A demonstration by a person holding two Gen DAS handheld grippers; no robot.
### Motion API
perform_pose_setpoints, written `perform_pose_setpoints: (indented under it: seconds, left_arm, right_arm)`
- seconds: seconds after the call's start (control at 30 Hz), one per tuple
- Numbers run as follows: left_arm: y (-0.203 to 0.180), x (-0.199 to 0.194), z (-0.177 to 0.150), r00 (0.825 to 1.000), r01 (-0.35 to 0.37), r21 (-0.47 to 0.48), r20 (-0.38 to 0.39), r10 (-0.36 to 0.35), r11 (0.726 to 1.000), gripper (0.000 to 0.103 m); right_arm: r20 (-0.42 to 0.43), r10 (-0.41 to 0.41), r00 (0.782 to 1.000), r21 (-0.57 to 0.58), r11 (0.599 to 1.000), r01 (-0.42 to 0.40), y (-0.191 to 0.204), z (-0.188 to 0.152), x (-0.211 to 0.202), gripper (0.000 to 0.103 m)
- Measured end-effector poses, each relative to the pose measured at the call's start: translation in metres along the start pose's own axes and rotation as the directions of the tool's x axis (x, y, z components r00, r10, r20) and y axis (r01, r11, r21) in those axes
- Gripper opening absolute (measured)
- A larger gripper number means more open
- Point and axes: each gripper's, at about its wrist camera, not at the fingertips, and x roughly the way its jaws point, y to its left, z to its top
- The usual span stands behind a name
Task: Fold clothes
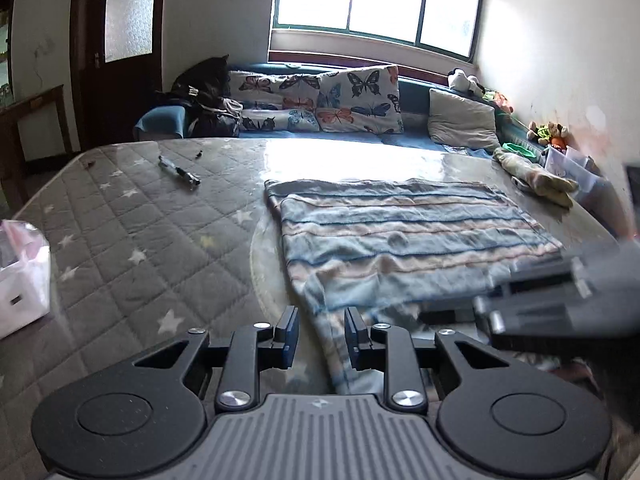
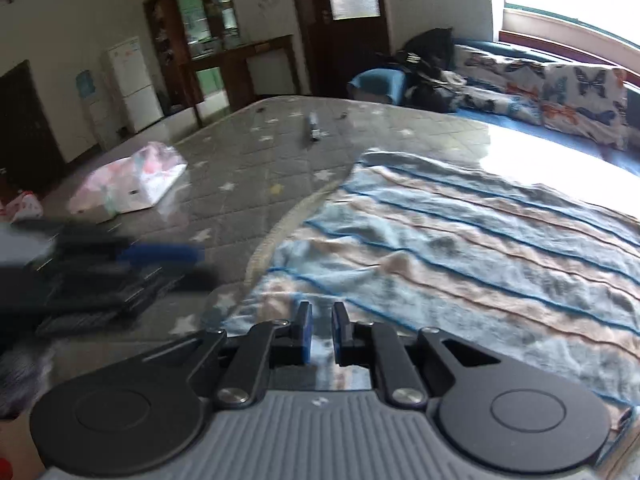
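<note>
A striped blue, pink and white garment [image 1: 400, 236] lies spread flat on the grey star-patterned table [image 1: 132, 240]. Its near corner trails toward me. My left gripper [image 1: 321, 334] is open, and that trailing strip runs under the gap between its fingers. In the right wrist view the same garment [image 2: 480, 240] fills the right half. My right gripper [image 2: 323, 330] hovers over its near edge with a narrow gap between the blue pads, nothing clamped. Each gripper shows blurred in the other's view: the right gripper [image 1: 492, 300] at the garment's right corner, the left gripper [image 2: 160, 256] left of the garment.
A pen-like tool [image 1: 178, 170] lies on the far left of the table. A white plastic bag [image 1: 20, 268] sits at the left edge. Another folded cloth [image 1: 536, 178] rests at the far right. Behind the table stands a blue sofa with butterfly pillows [image 1: 320, 100].
</note>
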Motion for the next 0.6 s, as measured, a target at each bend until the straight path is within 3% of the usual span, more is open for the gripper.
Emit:
perform_pose_setpoints:
  seconds: [0.1, 0.27, 0.5, 0.6]
  left_arm:
    - [-0.003, 0.022, 0.001, 0.999, 0.008, 0.023, -0.039, -0.007, 1.0, 0.027]
    - [-0.007, 0.043, -0.013, 0.996, 0.009, 0.046, -0.092, -0.005, 0.999, 0.027]
    - [-0.001, 0.038, -0.014, 0.997, 0.023, 0.032, -0.073, -0.021, 0.999, 0.029]
    - [0.001, 0.035, -0.009, 0.998, 0.024, 0.022, -0.058, -0.023, 0.999, 0.028]
  right_arm:
    - [-0.038, 0.047, 0.998, -0.038, 0.998, -0.049, 0.009, -0.007, 0.001, 0.01]
    - [-0.072, 0.044, 0.996, -0.083, 0.995, -0.05, 0.017, -0.025, -0.007, 0.011]
    - [-0.114, 0.037, 0.993, -0.137, 0.989, -0.052, 0.026, -0.048, -0.018, 0.012]
    - [-0.079, 0.02, 0.997, -0.071, 0.997, -0.026, 0.012, -0.04, -0.016, 0.019]
